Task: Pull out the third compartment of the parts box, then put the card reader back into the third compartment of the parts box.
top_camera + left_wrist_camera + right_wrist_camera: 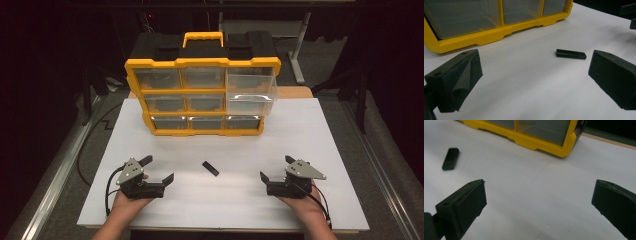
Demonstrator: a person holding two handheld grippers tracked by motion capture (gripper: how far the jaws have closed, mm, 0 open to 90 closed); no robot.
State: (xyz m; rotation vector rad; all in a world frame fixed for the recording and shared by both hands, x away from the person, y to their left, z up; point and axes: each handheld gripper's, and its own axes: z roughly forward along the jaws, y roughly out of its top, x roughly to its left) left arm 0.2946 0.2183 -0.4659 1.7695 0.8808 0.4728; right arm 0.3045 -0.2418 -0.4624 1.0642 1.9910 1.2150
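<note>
On the near edge of the white surface (150, 210), your two hands rest with a hand-held gripper in each. The left hand-held gripper (159, 169) sits nearer to you than the small black block (210, 168) and to its left, jaws spread wide and holding nothing. The right hand-held gripper (276, 168) sits to the right of the block, also spread wide and empty. Neither touches the block.

The block lies flat between the two grippers, apart from both, roughly midway. In the left gripper view it (571, 54) lies beyond the jaws and toward the right one; in the right gripper view it (450, 158) lies beyond the left jaw, well off the centre line.

Handling judgement: the block looks like a small, rigid, flat plastic bar, so expect it to be light and stiff, not fragile. Its smooth faces and low profile may let it slide or pivot on the smooth surface when one jaw meets it first. Take hold across the two long sides, near the middle of its length, with the jaws lowered close to the surface so the pads meet the thin edges squarely.

Beyond the block stands the yellow drawer organiser (202, 96), upright, well apart from it. Its upper right clear drawer (250, 90) stands pulled out; the remaining drawers are closed.
</note>
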